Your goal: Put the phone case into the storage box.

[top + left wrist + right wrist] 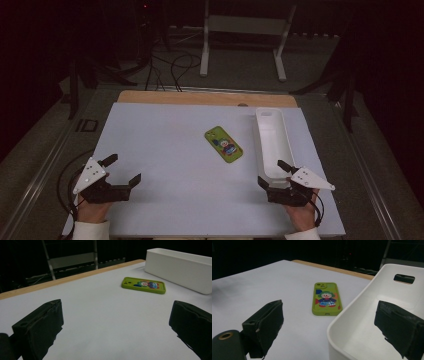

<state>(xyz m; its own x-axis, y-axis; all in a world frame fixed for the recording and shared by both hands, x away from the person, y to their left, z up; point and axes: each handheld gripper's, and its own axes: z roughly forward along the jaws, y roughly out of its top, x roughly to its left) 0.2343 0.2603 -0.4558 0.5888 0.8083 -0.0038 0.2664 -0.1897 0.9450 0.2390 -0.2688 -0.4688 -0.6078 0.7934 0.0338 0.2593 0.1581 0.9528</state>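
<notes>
Green phone case (223, 144) lies flat on the white bench (165, 150), right of centre, just left of the long white tray (273, 145) that runs along the right edge; a narrow strip of bare surface separates them, not touching. Its long axis runs diagonally, from far-left to near-right, and its near end points roughly at the right gripper (274, 175).

Right gripper sits at the near-right part of the bench, jaws wide apart, nothing between the pads. In the right gripper view 1 jaw hangs over the tray's near end, the other over bare bench, with the case (325, 298) ahead and slightly left of the line between them, lengthwise to that camera.

Left gripper (123, 169) is near the near-left corner, jaws also spread, holding nothing. The case (143, 285) shows far off, up and to the right, in the left gripper view, well apart.

Judgement: the right hand is the nearer one; a reach forward and left would bring the jaws across the case's short width.

Looks: lime-green soft-looking shell, rounded corners, camera cutout at the far end, cartoon clown print with green hair, red nose, blue and red patches. Thin and flat against the surface, so likely awkward to get pads under.
</notes>
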